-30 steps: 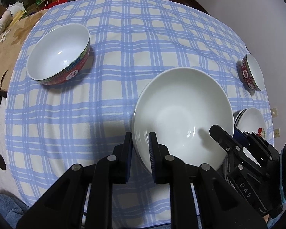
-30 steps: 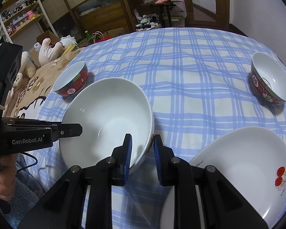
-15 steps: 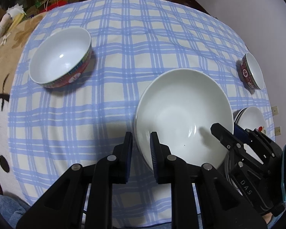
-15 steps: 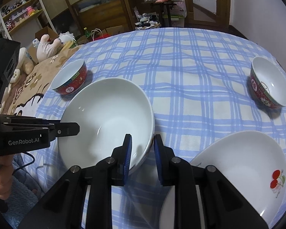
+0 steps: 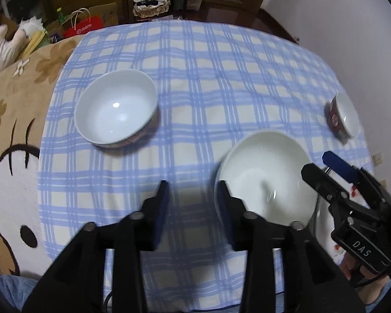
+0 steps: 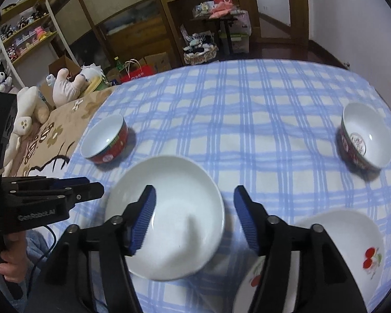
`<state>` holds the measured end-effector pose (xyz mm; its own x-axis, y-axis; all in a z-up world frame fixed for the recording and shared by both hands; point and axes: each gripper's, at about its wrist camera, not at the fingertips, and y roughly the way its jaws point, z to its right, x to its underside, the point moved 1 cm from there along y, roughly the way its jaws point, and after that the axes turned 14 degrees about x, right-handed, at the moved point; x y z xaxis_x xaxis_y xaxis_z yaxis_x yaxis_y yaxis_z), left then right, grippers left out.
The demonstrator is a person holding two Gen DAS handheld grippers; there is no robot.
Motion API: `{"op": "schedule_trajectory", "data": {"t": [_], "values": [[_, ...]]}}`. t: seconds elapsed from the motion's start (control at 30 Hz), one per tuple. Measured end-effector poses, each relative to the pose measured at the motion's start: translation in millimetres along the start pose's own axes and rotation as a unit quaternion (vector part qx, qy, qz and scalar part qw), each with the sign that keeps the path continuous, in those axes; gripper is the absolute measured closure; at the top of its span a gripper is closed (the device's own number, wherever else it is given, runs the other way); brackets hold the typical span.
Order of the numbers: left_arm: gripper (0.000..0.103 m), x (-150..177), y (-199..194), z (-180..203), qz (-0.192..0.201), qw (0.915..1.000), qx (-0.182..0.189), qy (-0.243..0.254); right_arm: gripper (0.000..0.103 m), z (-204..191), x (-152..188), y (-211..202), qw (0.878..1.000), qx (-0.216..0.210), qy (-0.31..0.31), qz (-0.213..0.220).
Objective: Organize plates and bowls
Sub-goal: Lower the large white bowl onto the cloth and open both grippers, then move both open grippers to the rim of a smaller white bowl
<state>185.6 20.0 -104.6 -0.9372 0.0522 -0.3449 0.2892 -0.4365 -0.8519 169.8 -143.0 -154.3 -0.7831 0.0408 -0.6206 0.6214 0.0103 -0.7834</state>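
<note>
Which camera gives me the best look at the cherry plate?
Right wrist: the cherry plate shows its white face and red cherries beside the right gripper. The left wrist view shows only a sliver, hidden behind the right gripper.

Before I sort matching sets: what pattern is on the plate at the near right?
White with red cherry motifs on the plate, clearest in the right wrist view.

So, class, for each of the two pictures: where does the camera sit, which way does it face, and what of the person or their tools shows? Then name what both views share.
Left wrist: sits behind the open left gripper, facing down across the checked tablecloth; the right gripper enters at right.
Right wrist: sits behind the open right gripper, facing across the table toward the shelves; the left gripper and the holding hand show at left.
Shared: the big white bowl, both red-sided bowls.
</note>
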Motion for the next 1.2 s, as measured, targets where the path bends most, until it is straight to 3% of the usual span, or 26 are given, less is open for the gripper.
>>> {"op": "schedule_trajectory", "data": {"t": [0.23, 0.37, 0.57, 0.7, 1.2], "values": [[0.03, -20.3, -27.5, -32.5, 0.034, 0.9986, 0.024, -0.031, 0.024, -21.7, -26.1, -5.5, 0.999, -0.005, -0.024, 0.024], [0.021, -32.8, -33.2, -46.1, 0.051, 0.998, 0.003, -0.038, 0.014, -34.8, -41.1, -6.2, 0.999, -0.008, -0.032, 0.042], [0.018, -42.2, -27.5, -68.3, 0.055, 0.9961, -0.017, -0.067, 0.013, -54.2, -66.0, 9.6, 0.998, -0.024, -0.032, 0.043], [0.018, -50.1, -16.6, -86.3, 0.037, 0.9954, -0.031, -0.082, 0.013, -67.4, -77.8, 27.0, 0.998, -0.028, -0.043, 0.033], [0.018, -59.9, 6.1, -147.1, 0.024, 0.9872, -0.045, -0.151, 0.013, -113.6, -99.4, 95.3, 0.994, -0.054, -0.086, -0.044]]}}
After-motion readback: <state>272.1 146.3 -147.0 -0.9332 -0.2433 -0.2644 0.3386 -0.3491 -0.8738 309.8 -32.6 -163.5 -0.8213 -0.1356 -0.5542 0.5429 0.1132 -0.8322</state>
